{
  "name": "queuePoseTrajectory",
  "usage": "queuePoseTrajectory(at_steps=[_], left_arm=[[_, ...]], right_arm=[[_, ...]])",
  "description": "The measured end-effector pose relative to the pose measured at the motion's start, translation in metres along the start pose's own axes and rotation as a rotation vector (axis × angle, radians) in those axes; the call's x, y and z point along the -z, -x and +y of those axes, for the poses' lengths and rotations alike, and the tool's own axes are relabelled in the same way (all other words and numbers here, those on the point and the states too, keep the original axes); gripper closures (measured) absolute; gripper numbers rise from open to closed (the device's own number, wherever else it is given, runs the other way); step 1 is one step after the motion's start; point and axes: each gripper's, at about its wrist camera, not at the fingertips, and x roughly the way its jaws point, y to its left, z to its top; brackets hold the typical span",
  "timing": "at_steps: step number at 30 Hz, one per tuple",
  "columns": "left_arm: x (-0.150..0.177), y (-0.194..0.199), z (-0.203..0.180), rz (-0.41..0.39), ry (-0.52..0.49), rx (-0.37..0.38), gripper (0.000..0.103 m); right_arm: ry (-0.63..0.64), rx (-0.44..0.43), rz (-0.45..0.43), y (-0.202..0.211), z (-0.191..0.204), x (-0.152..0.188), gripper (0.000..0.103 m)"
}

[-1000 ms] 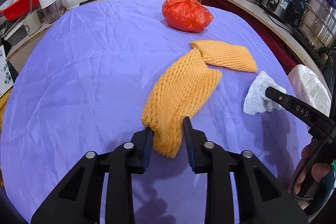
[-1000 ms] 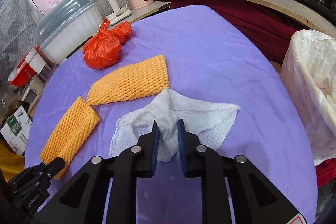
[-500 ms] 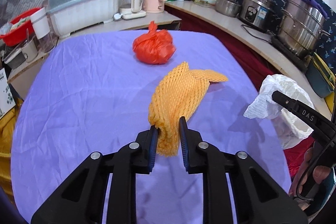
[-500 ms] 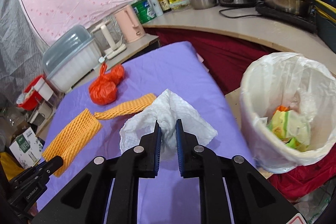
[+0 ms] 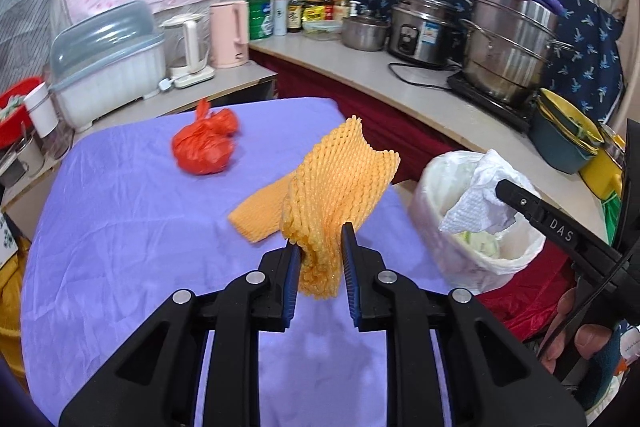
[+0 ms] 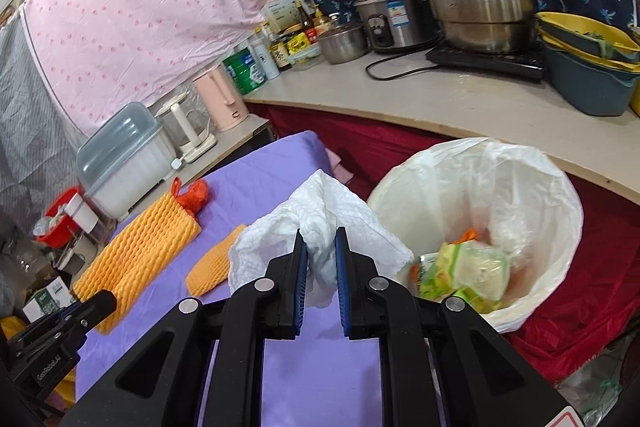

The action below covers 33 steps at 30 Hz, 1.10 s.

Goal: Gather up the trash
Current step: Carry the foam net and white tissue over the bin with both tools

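Observation:
My left gripper (image 5: 320, 243) is shut on an orange foam net (image 5: 340, 179), which hangs in the air above the purple table (image 5: 120, 247). A second orange foam net (image 5: 256, 219) lies flat on the cloth behind it. Farther back sits a tied red plastic bag (image 5: 204, 147). My right gripper (image 6: 319, 247) is shut on a crumpled white paper towel (image 6: 320, 211), held up beside the white-lined trash bin (image 6: 532, 187) off the table's right edge. In the left wrist view the towel (image 5: 476, 203) hangs over the bin's rim (image 5: 432, 171).
The bin holds green and yellow wrappers (image 6: 468, 271). A curved counter (image 5: 400, 87) behind carries steel pots (image 5: 512, 47), a rice cooker, a pink kettle (image 5: 230, 31) and bottles. A lidded white dish box (image 5: 108, 67) stands at the back left. Red cloth hangs below the counter.
Both grippers rose from the table with their loads and swung right toward the bin. The net left the cloth and now hangs free; the towel went from the table to the bin's rim.

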Motion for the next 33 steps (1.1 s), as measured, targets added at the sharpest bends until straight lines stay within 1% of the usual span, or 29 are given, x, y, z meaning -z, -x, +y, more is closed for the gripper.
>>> queuePoseTrajectory(at_steps=[9,17,27,33], left_arm=[[-0.010,-0.010,-0.070,0.002,-0.084,0.061,0.084],[-0.011,-0.024,-0.119,0.020,-0.141,0.097,0.084],[-0.010,-0.045,-0.157,0.053,-0.187,0.112,0.084],[-0.009,-0.059,-0.169,0.078,-0.203,0.111,0.084]], right_arm=[[-0.042,0.047,-0.044,0.028,-0.054,-0.010,0.090],[-0.084,0.081,-0.056,0.038,-0.094,-0.013,0.090],[-0.131,0.105,-0.060,0.040,-0.132,-0.010,0.090],[-0.149,0.113,-0.053,0.035,-0.146,-0.008,0.090]])
